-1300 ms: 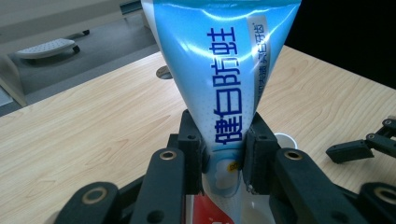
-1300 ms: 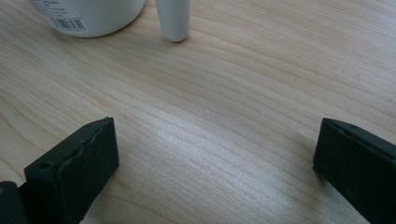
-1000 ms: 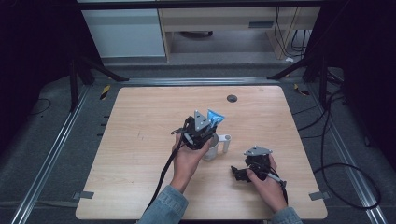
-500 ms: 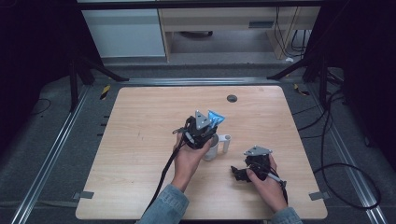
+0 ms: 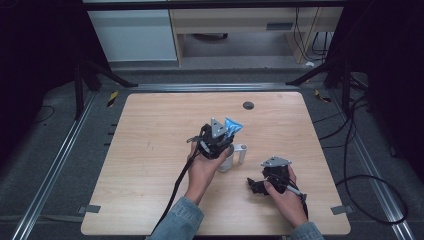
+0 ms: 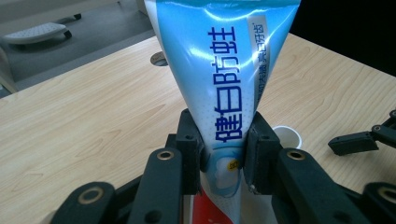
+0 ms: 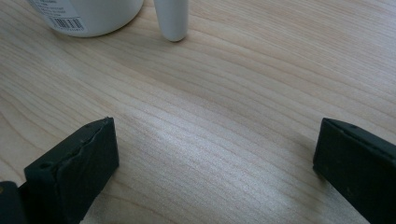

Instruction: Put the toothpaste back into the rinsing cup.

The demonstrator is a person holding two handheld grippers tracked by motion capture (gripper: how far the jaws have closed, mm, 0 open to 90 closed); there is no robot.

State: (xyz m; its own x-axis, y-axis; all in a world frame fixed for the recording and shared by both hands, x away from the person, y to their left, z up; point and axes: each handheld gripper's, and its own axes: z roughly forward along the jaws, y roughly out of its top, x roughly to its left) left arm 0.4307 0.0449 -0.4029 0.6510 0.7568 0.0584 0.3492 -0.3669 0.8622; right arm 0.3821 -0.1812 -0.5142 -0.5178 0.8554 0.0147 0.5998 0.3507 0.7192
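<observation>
From the high view, the left gripper point(image 5: 226, 136) holds a blue toothpaste tube point(image 5: 233, 124) up over a white mug point(image 5: 231, 157) that stands near the middle of the wooden worktop point(image 5: 150, 150); the right gripper point(image 5: 256, 185) rests on the worktop just to the right of the mug and nearer the person. In the left gripper view, the fingers point(image 6: 189, 149) are clenched on the toothpaste tube point(image 6: 219, 70) low down near its cap end, the wide crimped end rising away, with the mug's rim point(image 6: 286, 136) just beyond. The tube looks light, soft-walled and glossy, so it may squash or slip; a hold near the stiffer shoulder by the cap seems safest. In the right gripper view, the fingers point(image 7: 74, 168) stand spread wide with nothing between them, and the mug's base point(image 7: 88, 16) and its handle point(image 7: 172, 18) lie just ahead.
</observation>
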